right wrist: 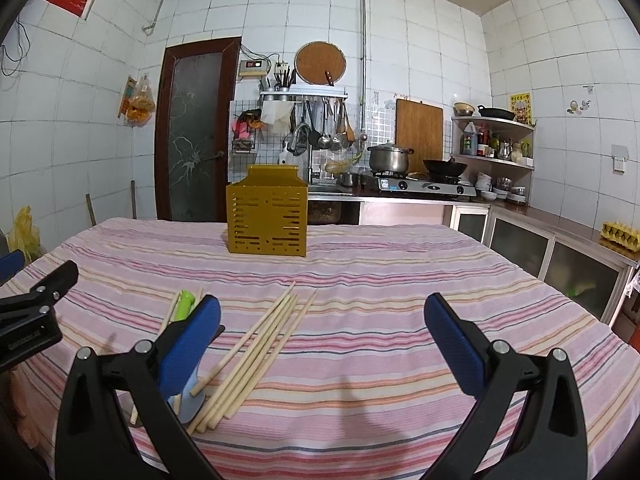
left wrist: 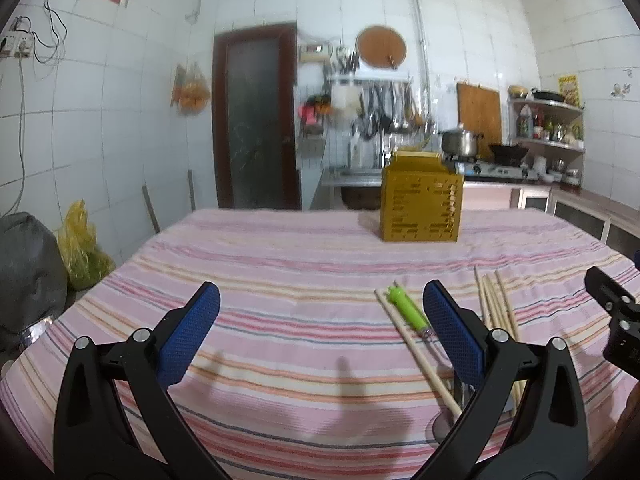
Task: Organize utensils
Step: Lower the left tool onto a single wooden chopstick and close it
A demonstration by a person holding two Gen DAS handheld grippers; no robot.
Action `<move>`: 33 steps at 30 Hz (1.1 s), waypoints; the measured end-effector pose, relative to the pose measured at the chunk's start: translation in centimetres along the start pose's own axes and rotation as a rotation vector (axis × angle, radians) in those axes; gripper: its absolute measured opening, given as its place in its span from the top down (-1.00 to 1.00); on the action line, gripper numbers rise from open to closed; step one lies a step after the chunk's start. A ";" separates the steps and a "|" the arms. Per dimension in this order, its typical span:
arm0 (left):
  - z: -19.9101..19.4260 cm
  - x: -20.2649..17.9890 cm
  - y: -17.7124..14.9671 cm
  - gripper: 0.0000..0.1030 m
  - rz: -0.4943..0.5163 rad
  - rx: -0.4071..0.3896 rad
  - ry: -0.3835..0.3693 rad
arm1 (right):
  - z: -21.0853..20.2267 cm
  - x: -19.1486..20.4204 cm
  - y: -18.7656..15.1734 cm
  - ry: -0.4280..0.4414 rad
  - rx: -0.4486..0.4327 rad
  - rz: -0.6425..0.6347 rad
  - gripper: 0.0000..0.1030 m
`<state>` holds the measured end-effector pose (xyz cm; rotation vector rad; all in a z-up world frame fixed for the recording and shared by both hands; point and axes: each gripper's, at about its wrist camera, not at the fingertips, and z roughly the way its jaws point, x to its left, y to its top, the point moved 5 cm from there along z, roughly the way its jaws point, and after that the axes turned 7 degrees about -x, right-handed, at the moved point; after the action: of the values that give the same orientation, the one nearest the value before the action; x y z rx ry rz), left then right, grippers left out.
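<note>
A yellow slotted utensil holder (left wrist: 421, 200) (right wrist: 267, 216) stands upright at the far side of the striped tablecloth (left wrist: 280, 280) (right wrist: 380, 280). Several wooden chopsticks (right wrist: 256, 352) (left wrist: 496, 304) lie loose in a fan on the cloth. A green-handled utensil (left wrist: 406, 307) (right wrist: 185, 303) lies beside another chopstick pair (left wrist: 416, 352). My left gripper (left wrist: 320, 332) is open, left of the utensils, holding nothing. My right gripper (right wrist: 322, 336) is open above the cloth, with the chopsticks by its left finger. A spoon-like bowl (right wrist: 192, 400) is partly hidden under that finger.
The other gripper's black body shows at the right edge (left wrist: 616, 320) and at the left edge (right wrist: 28, 320). Beyond the table stand a dark door (right wrist: 196, 128), a stove with a pot (right wrist: 390, 158) and a wok, and cabinets (right wrist: 560, 256) on the right.
</note>
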<state>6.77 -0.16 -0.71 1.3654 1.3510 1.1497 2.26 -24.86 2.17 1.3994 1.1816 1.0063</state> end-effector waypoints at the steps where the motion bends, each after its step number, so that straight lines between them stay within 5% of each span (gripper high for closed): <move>1: 0.4 0.1 -0.1 -0.90 -0.001 0.016 0.000 | 0.2 0.1 -0.1 0.004 0.012 -0.001 -0.93; 15: 8.6 -1.8 0.2 -0.90 0.000 0.290 0.013 | 9.4 -0.5 0.2 -0.036 0.273 0.039 -0.93; 33: 15.7 -4.0 -5.5 -0.90 -0.012 0.569 -0.036 | 16.0 -1.1 -4.5 -0.118 0.482 0.038 -0.92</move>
<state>21.14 -3.69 -9.23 1.7556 1.7357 0.7488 16.95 -28.67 -4.63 1.8342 1.3681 0.6738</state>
